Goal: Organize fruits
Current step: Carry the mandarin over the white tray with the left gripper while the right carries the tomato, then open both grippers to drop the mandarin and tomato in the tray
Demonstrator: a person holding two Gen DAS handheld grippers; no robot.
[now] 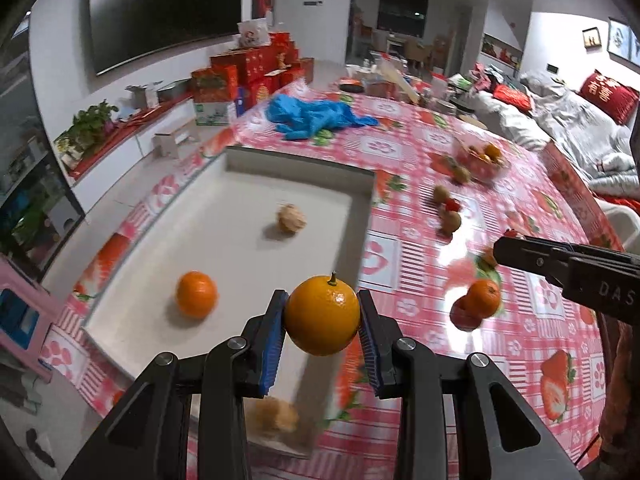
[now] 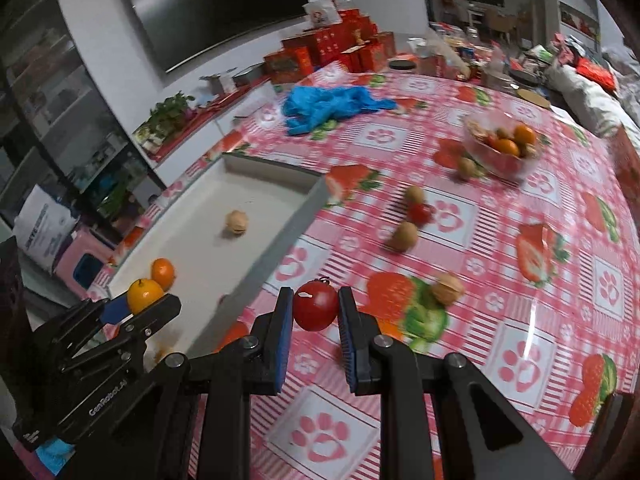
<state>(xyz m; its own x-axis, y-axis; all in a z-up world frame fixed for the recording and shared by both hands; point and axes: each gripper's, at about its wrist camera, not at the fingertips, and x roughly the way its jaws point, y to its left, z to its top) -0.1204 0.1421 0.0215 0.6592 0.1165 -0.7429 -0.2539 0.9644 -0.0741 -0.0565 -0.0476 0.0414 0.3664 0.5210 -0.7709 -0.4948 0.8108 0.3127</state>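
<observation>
Red tomato [image 2: 315,306] only right-view.

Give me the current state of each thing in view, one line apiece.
Left tool: shut on the stemmed orange, held clear of the surface.
Right tool: shut on the small red fruit, held above the tablecloth.
White tray: holds one orange and walnuts.
Glass bowl: upright, fruit inside.
Blue gloves: heaped on the table.

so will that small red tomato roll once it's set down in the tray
Probably: the small round red tomato looks smooth and glossy, so it may roll on the flat white tray. It seems soft; the right claw should release it gently.
</observation>
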